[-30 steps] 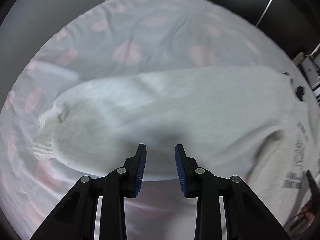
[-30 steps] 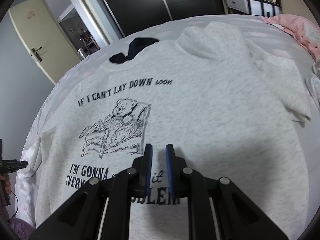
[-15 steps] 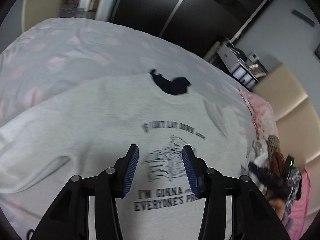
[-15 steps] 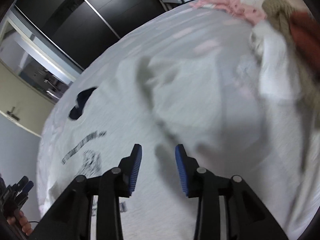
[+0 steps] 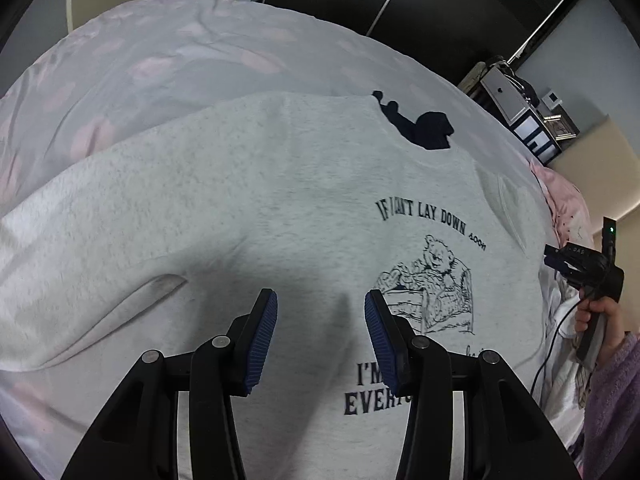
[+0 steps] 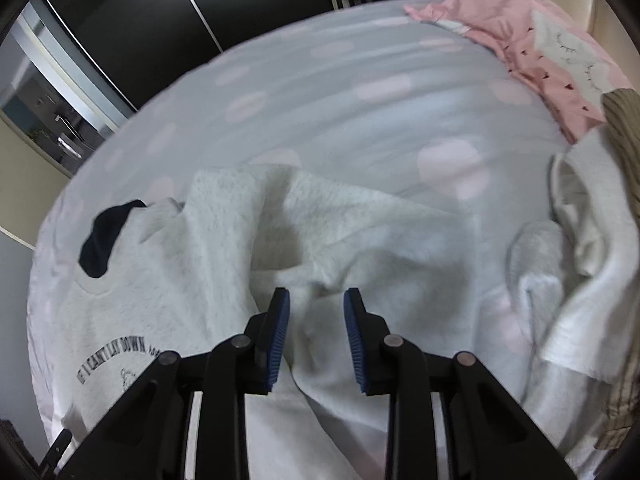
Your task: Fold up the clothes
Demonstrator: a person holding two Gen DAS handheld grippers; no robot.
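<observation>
On the bed (image 5: 168,52), over its spotted sheet, the grey sweatshirt (image 5: 256,208) lay face up with the bear print readable, spread flat so I could fold it; a dark garment (image 5: 424,128) poked out at its neckline. My left hand-held gripper (image 5: 320,332) hung over the lower chest area, jaws spread apart and pinching nothing, placed there I think to line up on the body before picking an edge. My right hand-held gripper (image 6: 316,332) was also spread and empty, pointed at the bunched, crumpled sleeve (image 6: 328,224) on that side, which sat rucked up rather than laid out, so I judged that sleeve needed straightening or folding inward first. A pile of other clothes (image 6: 568,80), pink and beige, sat at the far right edge of the bed, kept apart from the working piece. Whether either gripper touched the fabric, I could not tell. Fold itself not yet started, as far as I judged.
</observation>
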